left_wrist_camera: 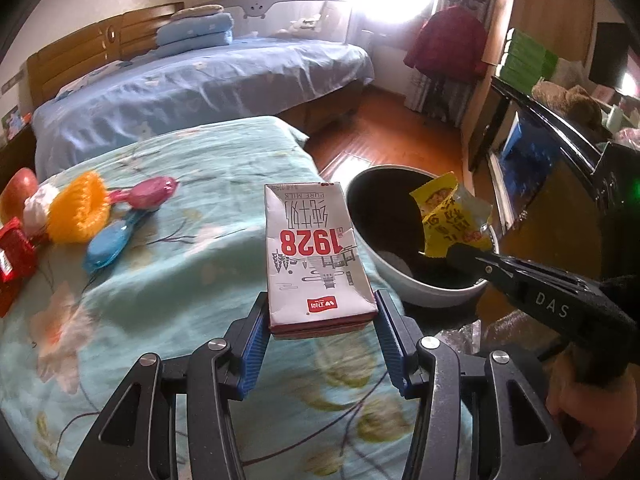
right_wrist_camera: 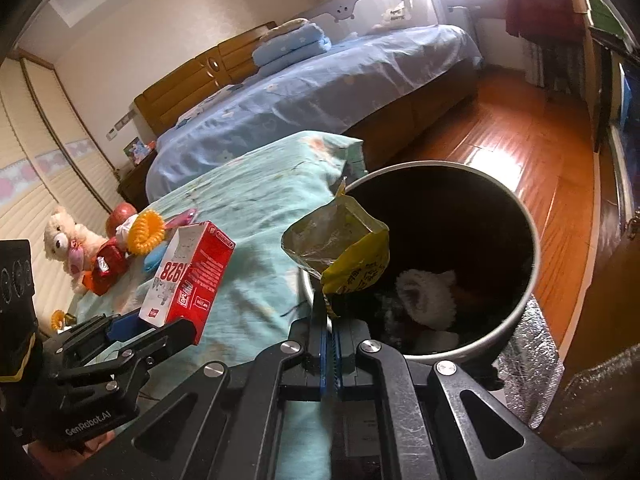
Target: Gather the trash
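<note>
On the left, the left gripper [left_wrist_camera: 322, 322] has its fingers [left_wrist_camera: 256, 344] clamped on the bottom end of a milk carton [left_wrist_camera: 316, 256]. The carton's long side points away from the fingers, out over the green flowered cover [left_wrist_camera: 168, 280] on the table. It reads "1928" in big red numbers and "PURE MILK" in small letters, plus some Chinese words. The trash bin [right_wrist_camera: 532, 264] sits to the right of the carton, just past the table's edge, so the carton has to go right to get over it.

Further right, the right gripper [right_wrist_camera: 329, 320] has its fingers shut tight on the bottom edge of a yellow snack wrapper [right_wrist_camera: 352, 256]. The wrapper hangs right at the bin's near rim. It is nearer to the bin than the carton, so it looks ready to drop first. Its print is too blurry to read. The right gripper's side says "DAS" and the left one says "GenRobot.AI".
</note>
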`<state>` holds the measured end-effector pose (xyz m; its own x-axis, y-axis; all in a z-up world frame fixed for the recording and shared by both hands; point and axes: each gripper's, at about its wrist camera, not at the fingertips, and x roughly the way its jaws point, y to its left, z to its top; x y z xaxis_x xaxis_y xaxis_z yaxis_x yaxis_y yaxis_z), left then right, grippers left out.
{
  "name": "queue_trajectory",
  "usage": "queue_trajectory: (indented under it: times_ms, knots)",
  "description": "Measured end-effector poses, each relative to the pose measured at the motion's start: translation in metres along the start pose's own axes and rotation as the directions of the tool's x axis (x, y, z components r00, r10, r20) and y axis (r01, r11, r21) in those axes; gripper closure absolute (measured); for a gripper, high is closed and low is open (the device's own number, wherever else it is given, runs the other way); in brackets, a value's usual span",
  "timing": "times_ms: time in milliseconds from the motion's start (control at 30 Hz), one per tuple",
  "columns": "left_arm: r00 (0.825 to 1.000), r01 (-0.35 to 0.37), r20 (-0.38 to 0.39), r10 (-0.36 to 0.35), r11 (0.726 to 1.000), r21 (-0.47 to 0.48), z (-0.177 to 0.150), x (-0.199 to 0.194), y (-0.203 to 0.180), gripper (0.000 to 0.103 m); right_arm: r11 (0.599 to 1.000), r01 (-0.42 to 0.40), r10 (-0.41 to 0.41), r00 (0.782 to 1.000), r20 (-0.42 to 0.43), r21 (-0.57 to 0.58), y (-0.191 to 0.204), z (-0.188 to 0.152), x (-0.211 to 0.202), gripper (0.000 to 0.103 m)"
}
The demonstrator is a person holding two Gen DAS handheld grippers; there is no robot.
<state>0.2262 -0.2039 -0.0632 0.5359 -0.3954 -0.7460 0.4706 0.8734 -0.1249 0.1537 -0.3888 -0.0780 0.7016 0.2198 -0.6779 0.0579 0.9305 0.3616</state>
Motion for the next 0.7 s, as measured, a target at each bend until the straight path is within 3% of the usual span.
queue_trajectory:
  times_ms: [700]
  knots:
    - [1.000, 0.019, -0.019, -0.018, 0.998, 0.062, 0.019, 0.031, -0.033, 0.054, 0.998, 0.046, -0.046, 0.999, 0.008, 0.042, -0.037, 0.011, -0.002, 0.101]
